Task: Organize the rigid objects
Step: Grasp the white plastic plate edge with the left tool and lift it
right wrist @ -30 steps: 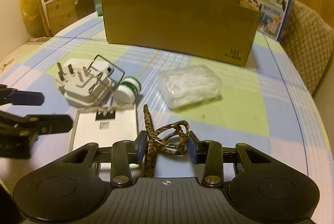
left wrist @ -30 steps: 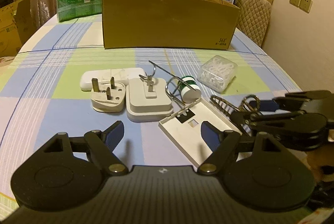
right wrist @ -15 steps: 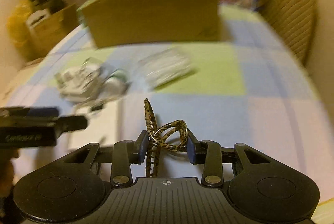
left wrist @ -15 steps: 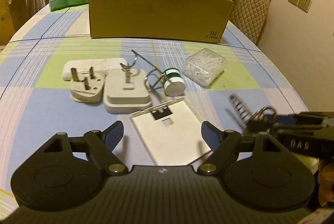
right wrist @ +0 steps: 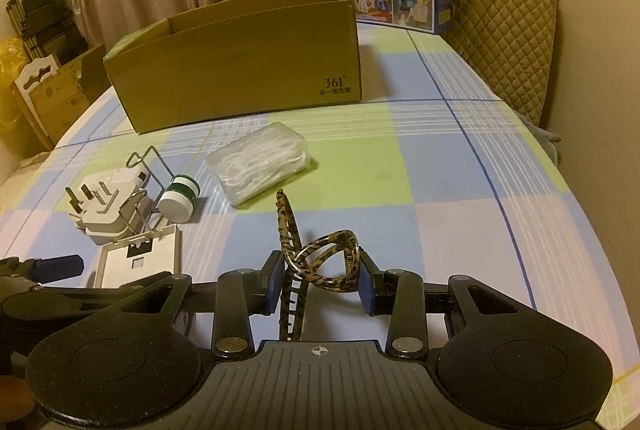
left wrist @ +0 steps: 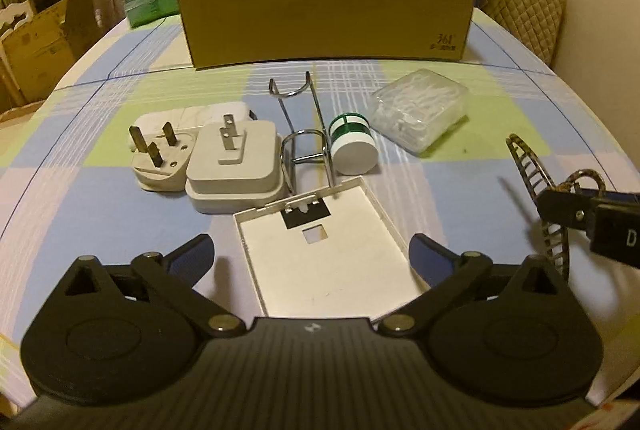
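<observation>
Starting from the left side of the checked tablecloth (left wrist: pixel 100 189): a three-pin plug (left wrist: pixel 160 161) and a bigger white adapter (left wrist: pixel 234 169) are parked side by side, touching, pins up. Just beside them a wire rack (left wrist: pixel 304 133) is lying flat with a small green-and-white jar (left wrist: pixel 354 145) right against it, and a clear box of white picks (left wrist: pixel 420 113) is set further right. Closest in, a flat white cover plate (left wrist: pixel 320 250) is framed between the fingers of the left gripper (left wrist: pixel 310 254), whose jaws have just been opening and are spread wide around it without touching it yet.

Over on the right, a tortoiseshell hair clip (right wrist: pixel 320 262) is pinched in the right gripper (right wrist: pixel 318 284) and held clear of the table, its toothed long arm running roughly up and down between the pads and its loop end pointing away from the camera.

Step in hand, by the look of it: the clip gets carried to the cardboard box (left wrist: pixel 324 1) at the back while the plate is lined up for pickup. The plate's long axis runs away from the camera, tilted a bit left, so the jaws would need lowering onto its long edges before squeezing, probably low since it's thin.
</observation>
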Tool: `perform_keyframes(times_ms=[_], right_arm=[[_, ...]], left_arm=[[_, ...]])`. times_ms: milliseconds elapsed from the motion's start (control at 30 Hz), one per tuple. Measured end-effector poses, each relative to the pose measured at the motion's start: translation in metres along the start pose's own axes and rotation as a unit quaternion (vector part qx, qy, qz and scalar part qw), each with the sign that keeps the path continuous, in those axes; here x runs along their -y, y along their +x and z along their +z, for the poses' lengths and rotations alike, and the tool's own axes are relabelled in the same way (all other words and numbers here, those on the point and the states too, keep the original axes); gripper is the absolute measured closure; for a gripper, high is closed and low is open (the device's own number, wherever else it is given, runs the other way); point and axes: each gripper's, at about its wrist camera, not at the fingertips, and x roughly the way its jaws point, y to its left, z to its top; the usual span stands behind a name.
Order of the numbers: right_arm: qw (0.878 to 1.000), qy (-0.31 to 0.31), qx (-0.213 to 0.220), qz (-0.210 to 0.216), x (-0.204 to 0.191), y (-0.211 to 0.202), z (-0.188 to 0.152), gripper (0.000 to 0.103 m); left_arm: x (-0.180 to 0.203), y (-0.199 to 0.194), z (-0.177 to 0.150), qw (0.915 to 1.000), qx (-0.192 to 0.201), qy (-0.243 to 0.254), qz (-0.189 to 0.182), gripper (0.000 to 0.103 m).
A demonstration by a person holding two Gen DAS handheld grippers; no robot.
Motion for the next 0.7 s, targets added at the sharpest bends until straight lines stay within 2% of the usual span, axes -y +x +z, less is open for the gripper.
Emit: perform_keyframes(times_ms=[100, 200, 333, 433, 567, 700], right_arm=[[1.000, 0.001, -0.003, 0.001, -0.001, 0.003, 0.000, 0.068], [1.000, 0.004, -0.004, 0.006, -0.002, 0.003, 0.001, 0.068], [1.000, 0.006, -0.003, 0.008, -0.002, 0.004, 0.002, 0.068], [1.000, 0.009, -0.005, 0.006, -0.002, 0.005, 0.003, 0.068], [1.000, 0.011, -0.006, 0.003, -0.001, 0.005, 0.003, 0.068], [1.000, 0.012, -0.006, 0.005, 0.000, 0.004, 0.003, 0.068]], left_arm=[[-0.006, 0.002, 0.000, 0.9998, -0.014, -0.004, 0.010, 0.001], [-0.016, 0.004, 0.001, 0.9985, -0.028, -0.046, -0.008, 0.001], [-0.009, 0.001, 0.007, 0.9975, -0.011, -0.066, -0.022, 0.001], [0.000, 0.007, 0.009, 0.9978, -0.018, -0.061, -0.017, 0.001], [0.008, 0.014, 0.004, 0.9991, -0.019, -0.034, 0.015, 0.001], [0.000, 0.009, -0.001, 0.9993, -0.021, -0.028, 0.016, 0.001]])
